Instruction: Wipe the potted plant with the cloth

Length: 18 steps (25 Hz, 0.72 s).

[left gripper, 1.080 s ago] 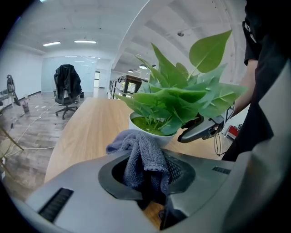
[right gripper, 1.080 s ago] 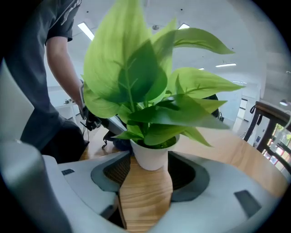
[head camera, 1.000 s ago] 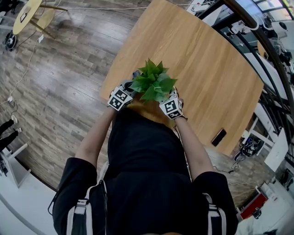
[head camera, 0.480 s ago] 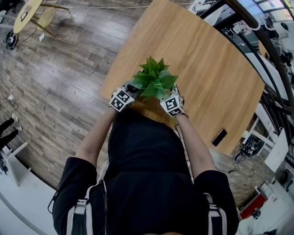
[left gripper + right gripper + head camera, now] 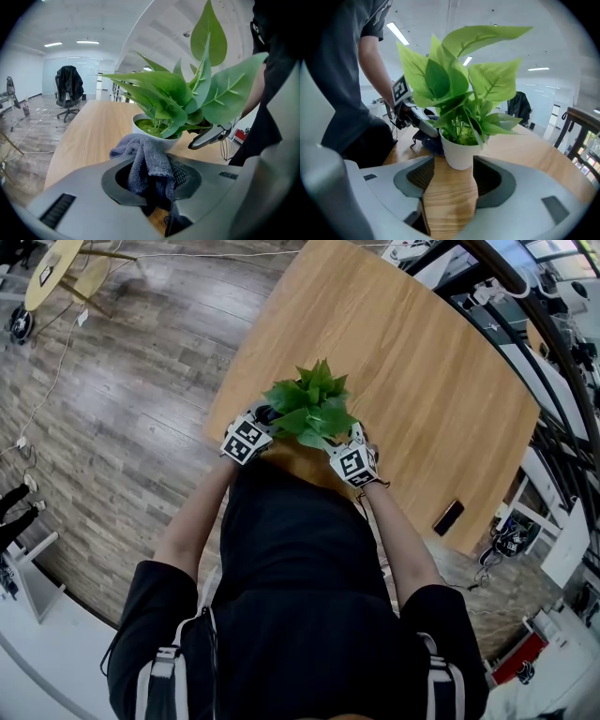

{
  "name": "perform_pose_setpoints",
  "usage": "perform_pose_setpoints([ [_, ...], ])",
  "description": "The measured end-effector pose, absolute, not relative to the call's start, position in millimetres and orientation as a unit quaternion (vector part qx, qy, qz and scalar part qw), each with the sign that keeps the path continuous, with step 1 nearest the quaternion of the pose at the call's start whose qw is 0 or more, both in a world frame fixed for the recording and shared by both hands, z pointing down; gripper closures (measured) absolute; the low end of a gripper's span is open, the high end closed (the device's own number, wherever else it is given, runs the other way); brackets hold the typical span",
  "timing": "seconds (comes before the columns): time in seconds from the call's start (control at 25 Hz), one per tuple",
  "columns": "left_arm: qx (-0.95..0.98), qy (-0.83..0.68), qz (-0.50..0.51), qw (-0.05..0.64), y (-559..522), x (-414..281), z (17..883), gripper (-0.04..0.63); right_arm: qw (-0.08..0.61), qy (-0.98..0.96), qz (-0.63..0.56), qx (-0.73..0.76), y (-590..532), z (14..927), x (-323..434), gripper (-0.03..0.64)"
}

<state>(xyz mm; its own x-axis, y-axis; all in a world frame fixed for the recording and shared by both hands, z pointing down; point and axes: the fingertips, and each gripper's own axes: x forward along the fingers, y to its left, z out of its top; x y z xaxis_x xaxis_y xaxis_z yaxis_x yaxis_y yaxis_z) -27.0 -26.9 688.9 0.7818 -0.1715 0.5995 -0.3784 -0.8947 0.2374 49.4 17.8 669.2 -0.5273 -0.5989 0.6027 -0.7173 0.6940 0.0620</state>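
The wooden counter [image 5: 422,362] fills most of the head view. The person stands against its near edge, close to the left corner. The potted plant [image 5: 311,409] stands right at that near edge, between the two grippers, with its broad green leaves spreading well over its white pot [image 5: 459,150].

The right gripper [image 5: 452,183] lies low on the counter with its jaws apart. Only bare wood shows between them, and the pot sits just beyond their tips. I cannot tell whether either tip touches it. The left gripper [image 5: 154,173] comes in from the other side. Its jaws are clamped on the grey cloth [image 5: 145,164], which bunches up above them and hangs close against the pot's rim.

The main risk, as I judge it, is the pot itself. It looks light and top-heavy, nothing grips it, and it stands near the edge. A firm sweep of the cloth against the leaves or rim could slide or tip it toward the person. Closing the right jaws on the pot first would steady it. The leaves could also fold or tear if the bunched cloth snags a stem.
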Motion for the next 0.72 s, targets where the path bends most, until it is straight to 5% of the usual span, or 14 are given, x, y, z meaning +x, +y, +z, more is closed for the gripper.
perform_pose_setpoints([
  [0.72, 0.932, -0.155, 0.274, 0.182, -18, -20, 680, 0.483, 0.284, -0.867, 0.088, 0.399, -16, 660, 55, 0.374],
])
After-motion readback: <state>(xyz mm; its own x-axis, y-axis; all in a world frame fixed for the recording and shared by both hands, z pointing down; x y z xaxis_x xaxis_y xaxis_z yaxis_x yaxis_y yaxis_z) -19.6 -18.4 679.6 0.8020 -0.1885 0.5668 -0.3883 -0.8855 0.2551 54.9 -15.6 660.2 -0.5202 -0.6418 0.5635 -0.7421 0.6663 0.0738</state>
